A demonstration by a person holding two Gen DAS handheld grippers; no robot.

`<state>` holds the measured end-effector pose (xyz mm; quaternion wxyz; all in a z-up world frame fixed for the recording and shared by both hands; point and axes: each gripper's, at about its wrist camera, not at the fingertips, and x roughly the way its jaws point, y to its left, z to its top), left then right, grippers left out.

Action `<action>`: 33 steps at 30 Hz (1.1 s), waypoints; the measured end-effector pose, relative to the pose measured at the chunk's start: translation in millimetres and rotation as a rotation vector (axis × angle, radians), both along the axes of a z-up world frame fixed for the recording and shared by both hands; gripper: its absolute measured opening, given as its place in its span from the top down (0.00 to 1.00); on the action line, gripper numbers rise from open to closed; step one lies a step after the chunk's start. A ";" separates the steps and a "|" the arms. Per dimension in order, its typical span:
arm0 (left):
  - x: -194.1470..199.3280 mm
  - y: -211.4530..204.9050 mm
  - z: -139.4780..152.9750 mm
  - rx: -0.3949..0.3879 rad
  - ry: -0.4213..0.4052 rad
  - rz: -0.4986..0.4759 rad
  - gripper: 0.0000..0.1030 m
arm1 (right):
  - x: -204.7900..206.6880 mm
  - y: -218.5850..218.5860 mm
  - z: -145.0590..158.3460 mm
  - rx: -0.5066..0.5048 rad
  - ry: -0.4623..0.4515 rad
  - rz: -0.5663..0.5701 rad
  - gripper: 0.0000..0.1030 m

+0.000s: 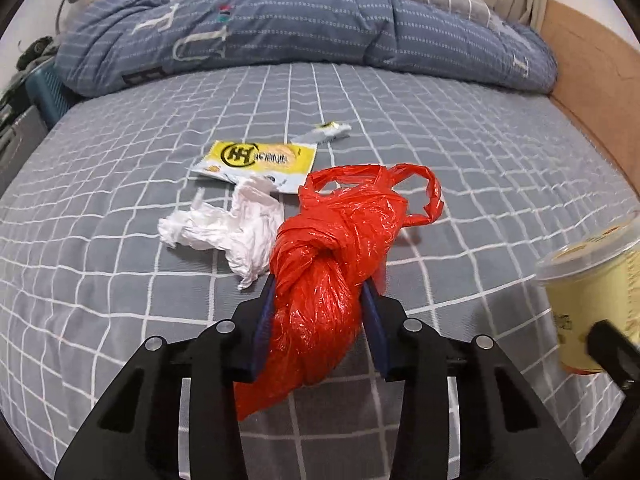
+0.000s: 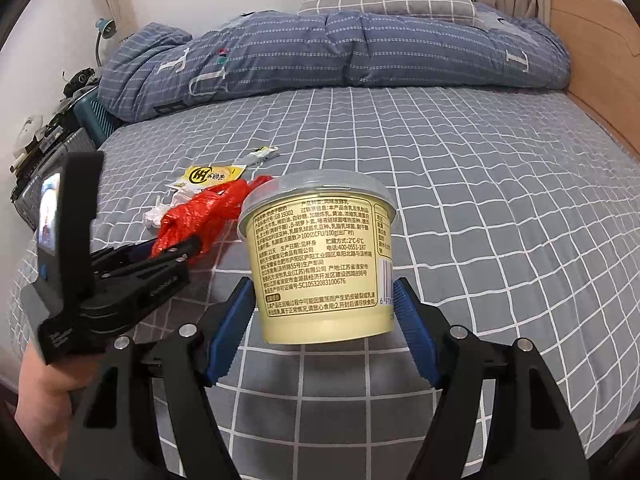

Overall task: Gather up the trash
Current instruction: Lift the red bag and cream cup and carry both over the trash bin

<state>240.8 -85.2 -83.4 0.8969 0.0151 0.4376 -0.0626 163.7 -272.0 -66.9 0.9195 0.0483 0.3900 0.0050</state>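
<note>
Two tools are loaded over the bed (image 1: 460, 128): the left tool (image 1: 320, 304) pinches the knotted red plastic bag (image 1: 324, 272), the right tool (image 2: 324, 304) clamps the yogurt cup (image 2: 320, 256). Slick film may slide out; the cup could tip if squeezed unevenly.

We see a red bag (image 1: 320, 256) on the grey, white-checked sheet (image 1: 460, 160); beside the bag, a white tissue (image 1: 224, 232) and yellow wrapper (image 1: 260, 160); a pale yellow cup (image 2: 320, 256); a blue striped quilt (image 1: 280, 28).
</note>
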 end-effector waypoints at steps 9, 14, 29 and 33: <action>-20.6 -0.3 34.9 0.005 -0.060 -0.004 0.62 | 2.2 6.6 5.5 0.006 -0.011 0.001 0.34; -30.4 4.0 54.1 -0.018 -0.083 -0.001 0.62 | 2.8 10.3 6.8 0.011 -0.015 0.006 0.34; -56.0 18.8 66.0 -0.015 -0.081 0.023 0.62 | -7.3 23.2 23.8 0.002 -0.057 0.023 0.34; -65.8 24.2 67.8 -0.018 -0.078 0.030 0.62 | -14.3 29.7 28.1 0.005 -0.071 0.030 0.34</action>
